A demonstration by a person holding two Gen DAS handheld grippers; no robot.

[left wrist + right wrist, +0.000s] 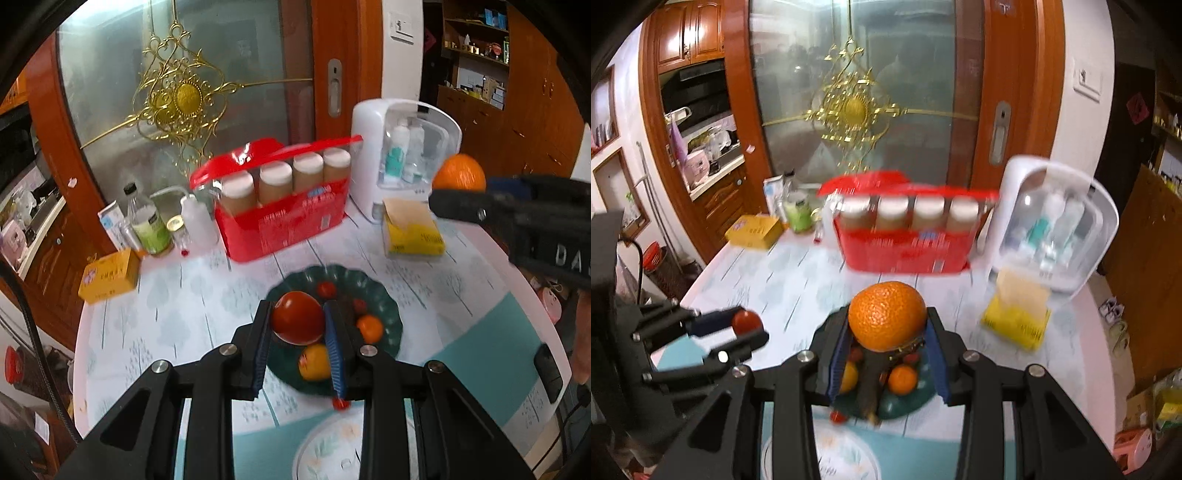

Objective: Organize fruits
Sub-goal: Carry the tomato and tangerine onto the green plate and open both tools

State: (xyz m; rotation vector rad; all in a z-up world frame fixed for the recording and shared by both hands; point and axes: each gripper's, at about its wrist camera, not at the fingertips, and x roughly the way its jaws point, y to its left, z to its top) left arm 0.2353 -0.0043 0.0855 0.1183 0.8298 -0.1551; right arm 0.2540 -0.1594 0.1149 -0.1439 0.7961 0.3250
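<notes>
Two fruits hang in the air above the green plate (388, 299). On the left, the left gripper (299, 332) is clamped on a tomato (297, 317); to the right, the right gripper (888, 347) is clamped on an orange (887, 315), probably to sort both elsewhere. Smaller fruits remain on the plate. A white plate (317, 446) lies near the front table edge; the red box (284, 225) crowds the back, leaving the middle open.

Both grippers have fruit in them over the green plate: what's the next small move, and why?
Probably carry the tomato in the left gripper toward the flowered plate nearest the cameras: it is held clear above the green plate, and the right gripper already holds the orange.
</notes>
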